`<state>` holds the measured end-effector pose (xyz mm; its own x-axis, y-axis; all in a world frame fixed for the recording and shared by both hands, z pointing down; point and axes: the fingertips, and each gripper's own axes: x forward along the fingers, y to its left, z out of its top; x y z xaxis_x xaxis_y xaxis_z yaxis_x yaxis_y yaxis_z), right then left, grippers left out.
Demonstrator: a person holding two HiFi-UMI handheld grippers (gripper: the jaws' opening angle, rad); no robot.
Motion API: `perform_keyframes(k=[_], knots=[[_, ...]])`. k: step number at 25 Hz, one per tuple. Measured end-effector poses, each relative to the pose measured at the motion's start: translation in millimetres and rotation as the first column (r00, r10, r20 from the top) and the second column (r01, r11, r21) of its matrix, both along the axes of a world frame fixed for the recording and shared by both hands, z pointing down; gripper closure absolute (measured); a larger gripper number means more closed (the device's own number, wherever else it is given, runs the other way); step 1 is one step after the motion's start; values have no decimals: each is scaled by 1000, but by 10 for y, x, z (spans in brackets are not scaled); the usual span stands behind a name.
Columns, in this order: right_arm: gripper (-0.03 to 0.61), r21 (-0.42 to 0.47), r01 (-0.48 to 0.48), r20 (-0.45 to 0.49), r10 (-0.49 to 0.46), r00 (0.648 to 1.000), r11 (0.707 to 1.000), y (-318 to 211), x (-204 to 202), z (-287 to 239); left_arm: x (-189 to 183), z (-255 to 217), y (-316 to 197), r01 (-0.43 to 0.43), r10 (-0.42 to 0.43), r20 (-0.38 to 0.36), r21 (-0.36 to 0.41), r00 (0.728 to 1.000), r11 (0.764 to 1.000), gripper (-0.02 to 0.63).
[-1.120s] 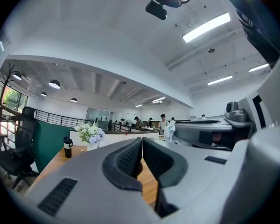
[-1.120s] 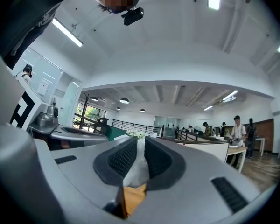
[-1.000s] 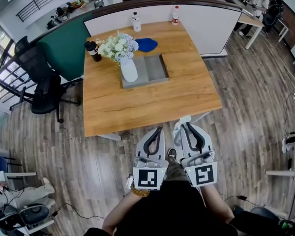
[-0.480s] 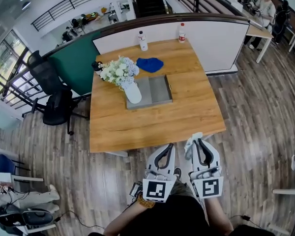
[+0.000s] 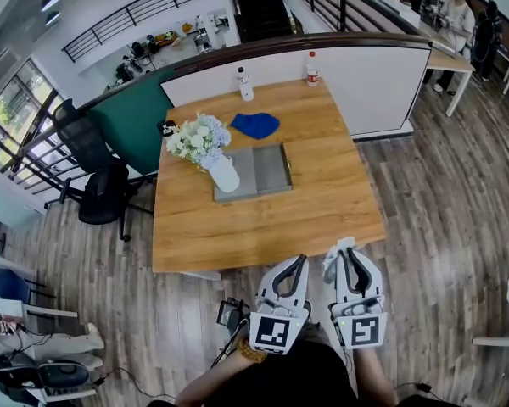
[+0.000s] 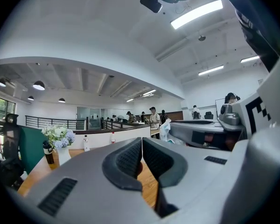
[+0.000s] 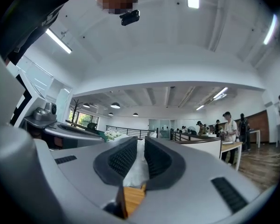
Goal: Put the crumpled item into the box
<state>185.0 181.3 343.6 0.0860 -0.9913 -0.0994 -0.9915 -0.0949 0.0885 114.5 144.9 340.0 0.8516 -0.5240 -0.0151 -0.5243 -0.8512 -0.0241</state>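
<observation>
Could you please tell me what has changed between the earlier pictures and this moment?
Very little. The head view has drifted, so the table looks slightly smaller, but nothing on it moved. The right gripper stays shut on the white crumpled item, and the left gripper stays shut and empty, both off the table's near edge. The grey box, vase and blue cloth lie as before.
</observation>
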Motion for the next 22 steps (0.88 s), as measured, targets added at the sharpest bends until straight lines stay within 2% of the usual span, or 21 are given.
perform_keyframes(k=[11,19,22], knots=[[525,-99,-22,-13,21,1000,995,-218,265,217,258,180,-276,-28,26,-28,-75,999,997,588],[525,-91,-1,-53,-4,999,996,-712,49,89,102,193,-787,-9,2,-68,-99,998,995,588],[525,-122,10,-61,-17,998,992,-929,-26,95,-21,116,-1029,19,-29,-102,-99,994,995,588]])
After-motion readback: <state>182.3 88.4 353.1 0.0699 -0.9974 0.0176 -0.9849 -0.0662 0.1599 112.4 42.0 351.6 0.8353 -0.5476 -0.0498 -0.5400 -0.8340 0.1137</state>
